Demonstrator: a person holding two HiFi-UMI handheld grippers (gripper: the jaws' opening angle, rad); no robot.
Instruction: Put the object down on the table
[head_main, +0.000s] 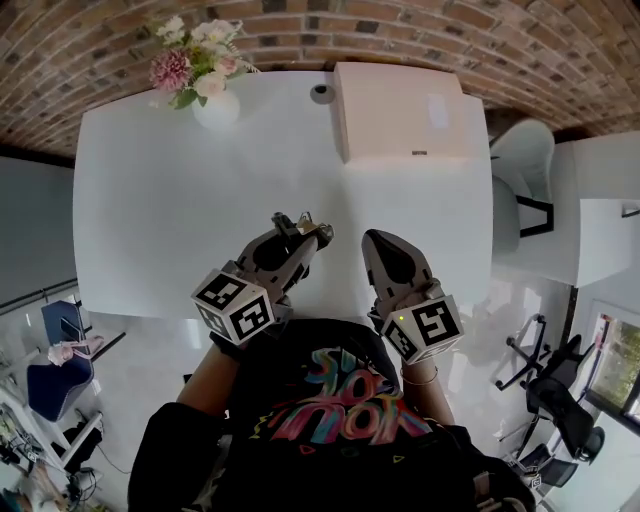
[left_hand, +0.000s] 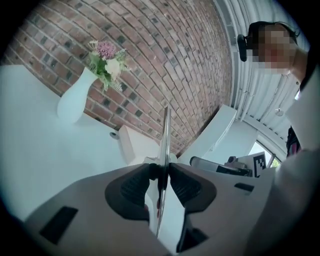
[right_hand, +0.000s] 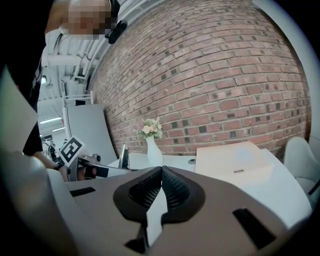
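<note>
- Shiny metal, thin and flat, is all that shows of the object (left_hand: 165, 145). The left gripper view sees it edge-on, standing up between the pads and rising past them.
- The left gripper (left_hand: 161, 172) is clamped on this object, with both dark ribbed pads pressed against its faces.
- In the head view the object (head_main: 298, 226) pokes out of the left gripper's tip over the near middle of the white table (head_main: 180, 200). Whether it touches the tabletop cannot be told.
- The right gripper (right_hand: 161, 172) is just beside it on the right. Its jaws are closed together with nothing between them.
- From the right gripper view the object (right_hand: 123, 153) shows as a bright sliver at the left.
- At the table's far edge stand a white vase of pink and cream flowers (head_main: 215, 105) on the left and a pale box (head_main: 400, 105) on the right.
- A small round grey thing (head_main: 321, 94) lies between the vase and the box.
- A red brick wall (head_main: 400, 30) runs behind the table, and a white chair (head_main: 520, 150) stands off its right end.
</note>
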